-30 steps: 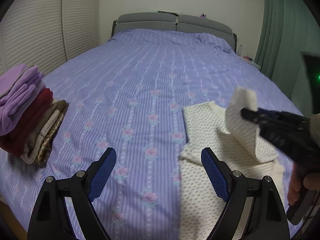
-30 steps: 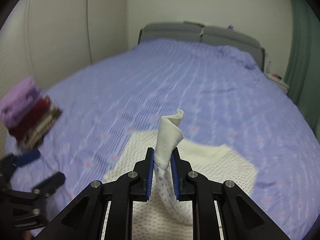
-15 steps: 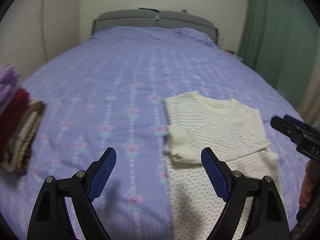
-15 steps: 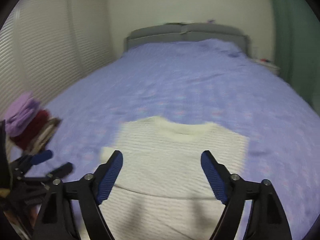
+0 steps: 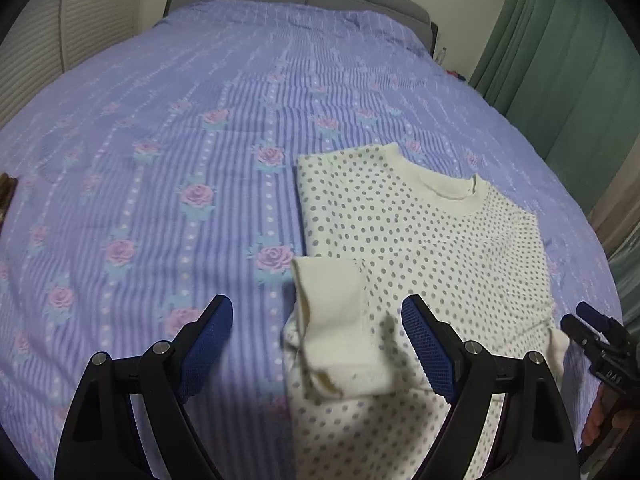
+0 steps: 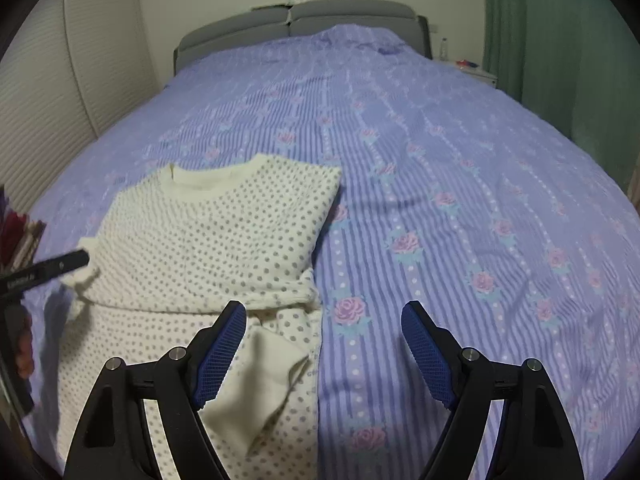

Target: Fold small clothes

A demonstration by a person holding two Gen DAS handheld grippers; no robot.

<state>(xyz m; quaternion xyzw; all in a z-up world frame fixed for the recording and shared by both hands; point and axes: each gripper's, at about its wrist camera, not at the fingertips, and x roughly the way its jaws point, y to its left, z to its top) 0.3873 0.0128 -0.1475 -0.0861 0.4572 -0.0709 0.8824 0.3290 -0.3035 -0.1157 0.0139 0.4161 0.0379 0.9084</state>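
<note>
A cream sweater with grey dots lies flat on the purple flowered bedspread, neckband toward the headboard. Both sleeves are folded inward across its body. The left sleeve's plain cuff lies between my left gripper's wide jaws, which are closing slightly without pressing on it. In the right wrist view the sweater fills the lower left. My right gripper stands open over the sweater's right edge, its left finger above the other cuff, holding nothing. Each gripper shows at the edge of the other's view.
A stack of folded clothes sits at the bed's left edge. The grey headboard is at the far end, green curtains hang on the right, and a white slatted wardrobe stands on the left.
My right gripper opened and let go of the sleeve it held up; the sleeve now lies on the sweater. Both grippers have come down closer to the garment.
</note>
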